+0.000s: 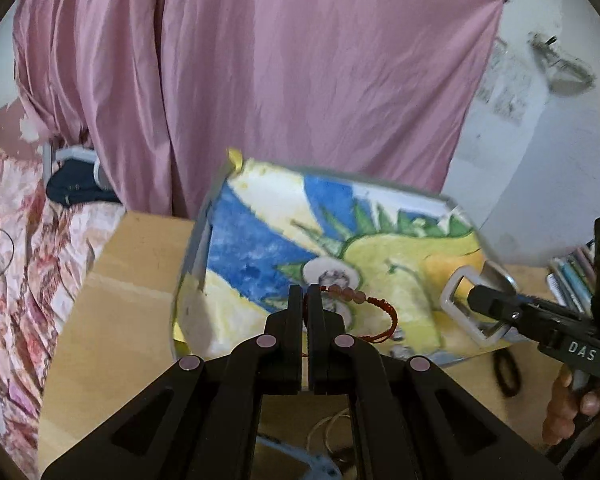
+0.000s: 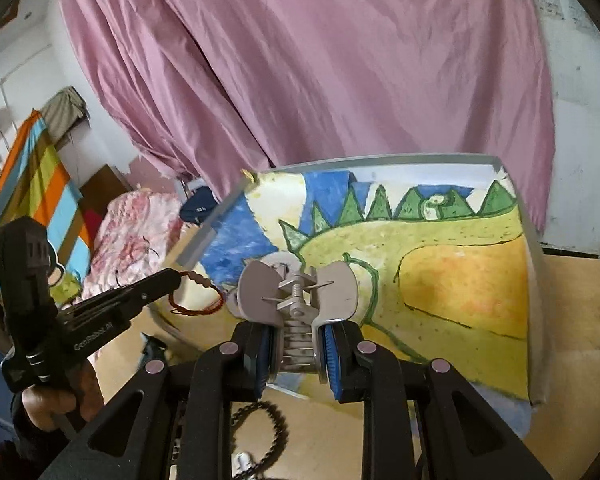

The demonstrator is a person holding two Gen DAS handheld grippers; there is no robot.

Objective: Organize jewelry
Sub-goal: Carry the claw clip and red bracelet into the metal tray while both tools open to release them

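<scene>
Nearest my left camera, the left gripper (image 1: 305,292) has its black fingers pressed together on a red braided cord bracelet with round pinkish beads (image 1: 354,304); the cord loops out to the right of the fingertips and hangs above the painting. Seen from the right wrist, that gripper's handle reads "GenRobot.AI", and a hand (image 2: 56,400) grips it. The right gripper (image 2: 298,344) pinches a silver-grey metal spring clip with two fan-shaped wings (image 2: 298,292) between its blue-padded fingers. In the left view its body carries the letters "DAS", and a white rectangular loop (image 1: 466,306) sits at its tip.

Under both tools lies a painted picture board of blue sky, green spiky hills and yellow ground (image 2: 440,280), tilted on a light wooden table (image 1: 120,280). A black beaded chain (image 2: 260,424) lies on the table below the right gripper. I cannot tell of any container in either view. Beyond hangs a crumpled pink curtain (image 1: 260,60), with a pink floral bedcover (image 1: 16,260) to the left.
</scene>
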